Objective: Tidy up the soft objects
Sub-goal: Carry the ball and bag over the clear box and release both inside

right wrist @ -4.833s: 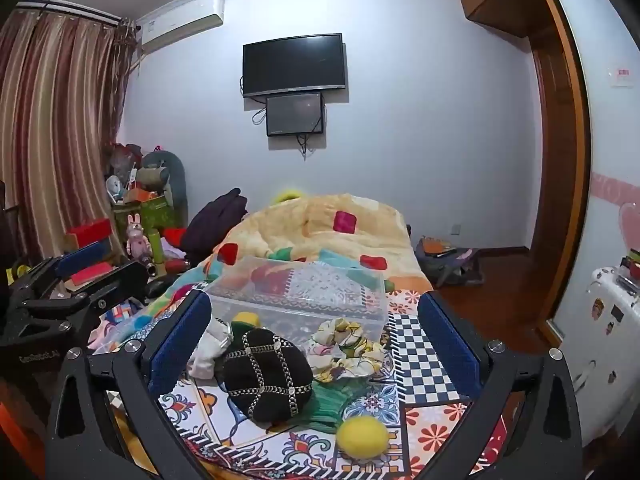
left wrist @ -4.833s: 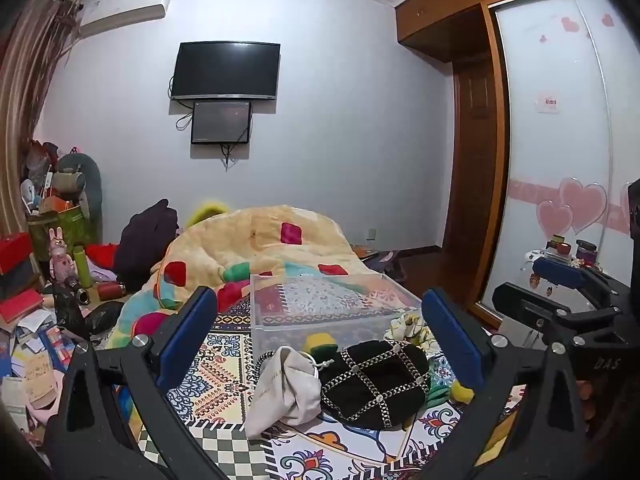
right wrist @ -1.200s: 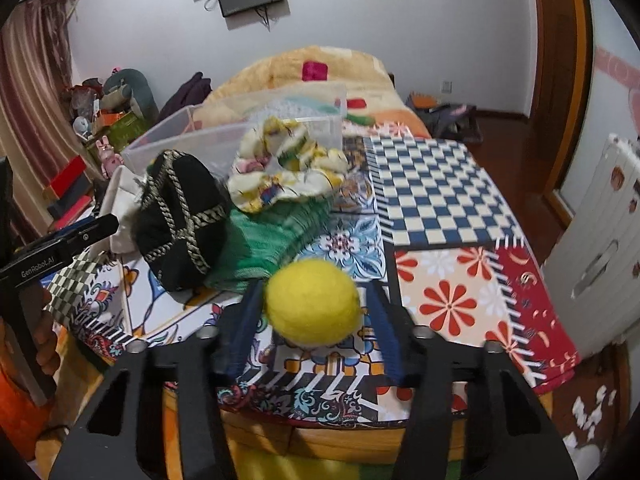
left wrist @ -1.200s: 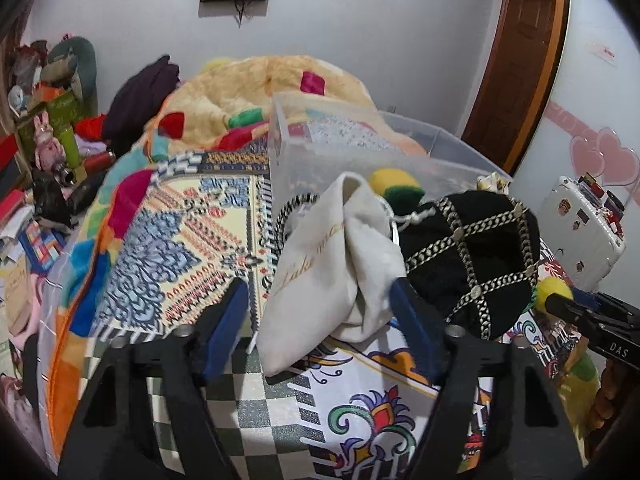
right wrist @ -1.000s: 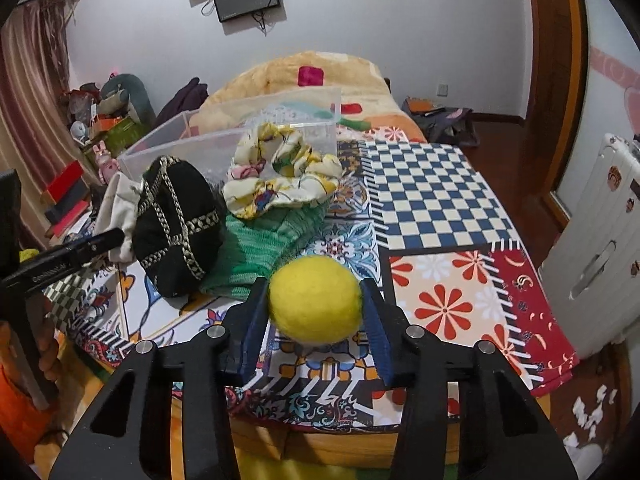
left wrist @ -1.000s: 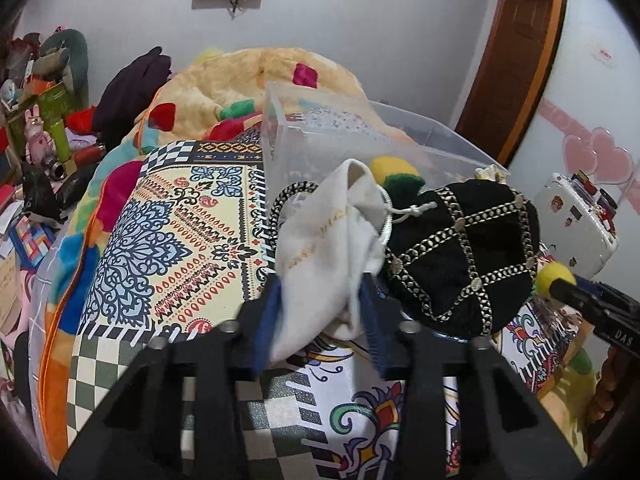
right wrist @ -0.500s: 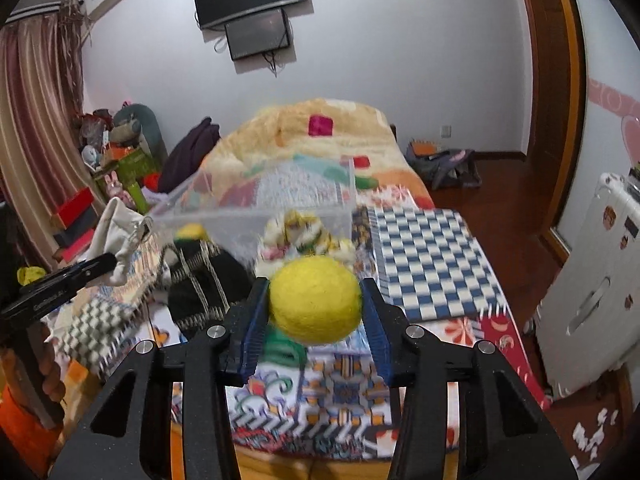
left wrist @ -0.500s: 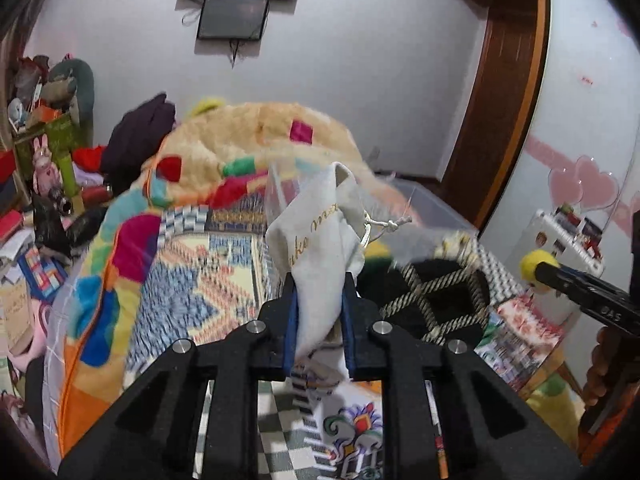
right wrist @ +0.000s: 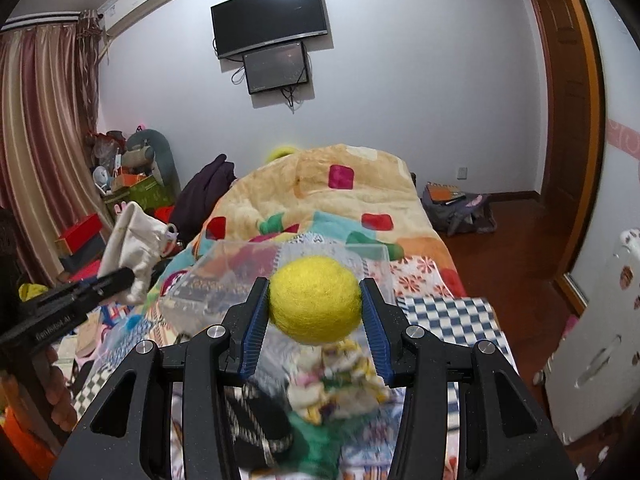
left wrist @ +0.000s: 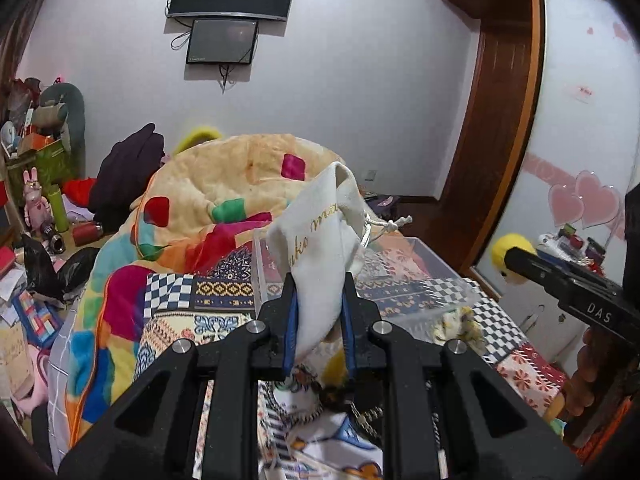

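Above the near edge of the clear plastic bin [left wrist: 404,280], you hold both soft things lifted off the bed. Your left gripper [left wrist: 319,330] has its fingers narrow, pinching the lower part of the white drawstring pouch [left wrist: 320,248], so the cloth stands up loose above the blue pads and its cord hangs toward the bin. Your right gripper [right wrist: 316,330] has its fingers closed around the sides of the yellow felt ball [right wrist: 316,300], at its widest part, which I judge keeps it from rolling out. Both are raised high, probably to pass over the bin wall. In front of the bin, the floral cloth [right wrist: 340,376] and the dark quilted item, blurred here, lie on the patterned bedcover [left wrist: 180,304], waiting.
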Available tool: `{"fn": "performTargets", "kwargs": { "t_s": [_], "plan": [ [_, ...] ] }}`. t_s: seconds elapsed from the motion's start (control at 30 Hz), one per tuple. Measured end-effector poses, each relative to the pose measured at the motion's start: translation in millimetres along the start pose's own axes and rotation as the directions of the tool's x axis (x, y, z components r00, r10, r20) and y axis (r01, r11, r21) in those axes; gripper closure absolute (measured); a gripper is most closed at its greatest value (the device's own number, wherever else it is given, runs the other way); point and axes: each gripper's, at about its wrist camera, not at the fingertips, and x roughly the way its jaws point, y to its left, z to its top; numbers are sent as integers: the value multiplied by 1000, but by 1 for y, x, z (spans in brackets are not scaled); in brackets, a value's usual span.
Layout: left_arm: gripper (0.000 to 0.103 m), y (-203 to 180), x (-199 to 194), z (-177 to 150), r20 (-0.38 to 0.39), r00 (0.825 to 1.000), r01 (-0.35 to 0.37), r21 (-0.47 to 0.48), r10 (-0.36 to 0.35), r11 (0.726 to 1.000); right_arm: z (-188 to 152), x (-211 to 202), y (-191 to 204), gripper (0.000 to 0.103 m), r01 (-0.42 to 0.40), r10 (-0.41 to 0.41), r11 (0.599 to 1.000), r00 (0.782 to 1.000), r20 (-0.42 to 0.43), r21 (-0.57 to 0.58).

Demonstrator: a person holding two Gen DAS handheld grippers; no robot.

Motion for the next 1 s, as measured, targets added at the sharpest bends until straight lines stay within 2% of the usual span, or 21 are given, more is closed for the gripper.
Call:
{"fn": "performTargets", "kwargs": {
  "t_s": [0.13, 0.4, 0.53, 0.73, 0.93, 1.0],
  "plan": [
    [85, 2, 25, 3, -48, 999, 8, 1, -8, 1000, 5, 25, 4, 61, 3, -4, 1000, 1000, -27, -16],
    [85, 1, 67, -2, -147, 989, -8, 33, 13, 999, 5, 74, 13, 61, 0, -8, 999, 990, -142, -54],
    [85, 3, 87, -6, -212, 977, -12, 39, 20, 999, 4, 98, 16, 61, 4, -22, 997, 974, -225, -79],
    [84, 2, 95, -10, -235, 972, -17, 45, 27, 999, -5, 116, 19, 61, -4, -31, 994, 947, -321, -107],
    [70, 3, 89, -8, -231, 973, -12, 30, 18, 999, -7, 119, 22, 58, -12, -33, 992, 935, -354, -124],
    [58, 4, 84, -7, -216, 976, -12, 25, 17, 1000, -5, 115, 24, 48, -9, -40, 990, 939, -340, -142]
  ]
}}
